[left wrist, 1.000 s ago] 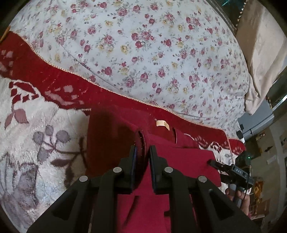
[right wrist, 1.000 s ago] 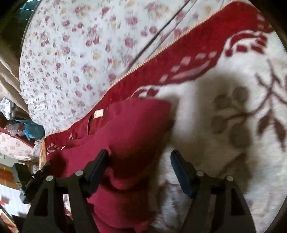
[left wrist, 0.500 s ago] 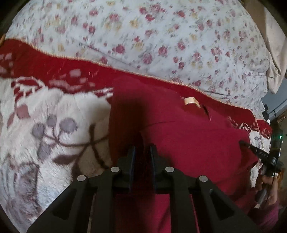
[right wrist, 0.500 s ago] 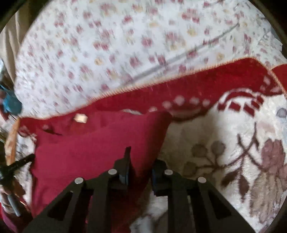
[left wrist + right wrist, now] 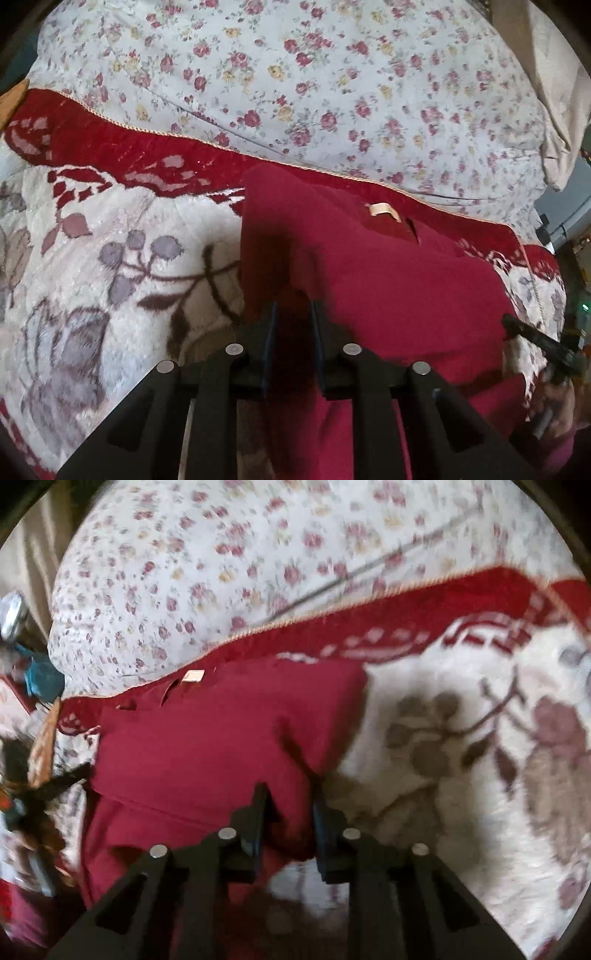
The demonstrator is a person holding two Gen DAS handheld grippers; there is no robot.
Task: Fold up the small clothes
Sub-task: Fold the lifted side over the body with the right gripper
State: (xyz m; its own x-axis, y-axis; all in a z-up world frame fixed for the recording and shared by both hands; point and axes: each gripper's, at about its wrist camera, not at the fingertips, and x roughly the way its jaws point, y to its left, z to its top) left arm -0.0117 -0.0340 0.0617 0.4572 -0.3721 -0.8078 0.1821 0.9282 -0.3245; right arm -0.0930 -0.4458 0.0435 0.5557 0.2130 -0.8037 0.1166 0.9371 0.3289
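Seen from your left wrist, your left gripper (image 5: 291,314) clamps a bunched fold of the dark red knit garment (image 5: 388,280), its two black fingers drawn narrow with cloth pinched between the pads. The garment lies across the plush cream blanket with grey-and-maroon leaf pattern and red border (image 5: 110,266), its far edge reaching onto the blanket's red border band. A small beige neck label (image 5: 382,210) shows near the garment's top edge, beside a short slit in the cloth. Beyond the blanket's gold-corded edge spreads the pale quilt printed with small pink and yellow roses (image 5: 332,81). At the right edge of this view, your right gripper (image 5: 535,338) appears as a dark bar over the garment's far side, a hand (image 5: 557,402) just below it; its grip cannot be judged from here.

Seen from your right wrist, the picture is blurred by motion. Your right gripper (image 5: 288,797) has just been closing and now nips the garment's (image 5: 207,746) near right corner, the fingers narrow with red cloth bunched between them and creases radiating from the pinch. The garment lies flat on the blanket (image 5: 461,738), its right edge touching the cream pile, its label (image 5: 192,675) near the red border. The rose-printed quilt (image 5: 258,554) fills the top. Your left gripper (image 5: 64,779) shows dimly at the left edge, by the garment's other side.
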